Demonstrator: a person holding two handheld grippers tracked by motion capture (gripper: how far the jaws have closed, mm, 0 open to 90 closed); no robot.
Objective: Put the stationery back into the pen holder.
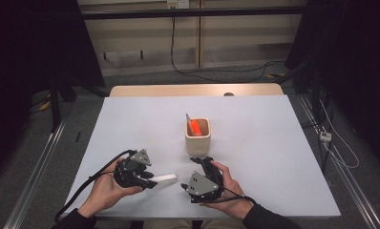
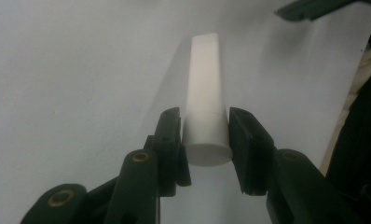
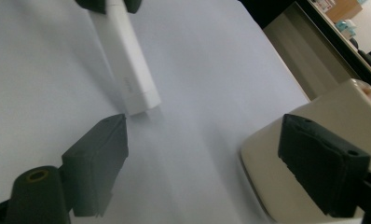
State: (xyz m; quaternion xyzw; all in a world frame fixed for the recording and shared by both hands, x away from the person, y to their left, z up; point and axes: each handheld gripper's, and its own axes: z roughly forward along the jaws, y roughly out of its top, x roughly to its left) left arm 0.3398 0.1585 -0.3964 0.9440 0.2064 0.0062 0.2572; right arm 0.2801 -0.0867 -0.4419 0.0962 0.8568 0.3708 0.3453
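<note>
A white tube (image 1: pixel 165 178) lies level just above the white table (image 1: pixel 274 143), near its front edge. My left gripper (image 1: pixel 150 180) is shut on the tube's capped end. In the left gripper view the tube (image 2: pixel 204 93) runs away from the jaws, whose pads press its round cap from both sides. A little to the right, my right gripper (image 1: pixel 202 161) points toward a beige cup (image 1: pixel 197 138) and stands open. In the right gripper view its jaws (image 3: pixel 207 140) are wide apart with nothing between them, the tube's flat end (image 3: pixel 137 98) near the left jaw and the cup (image 3: pixel 333 102) behind the right jaw.
The cup stands at the table's middle and holds an orange item (image 1: pixel 195 127) and a grey blade-like piece (image 1: pixel 188 119). A wooden strip (image 1: pixel 193 89) borders the far edge. Cables (image 1: pixel 212 71) lie on the floor beyond, and rails run along both sides.
</note>
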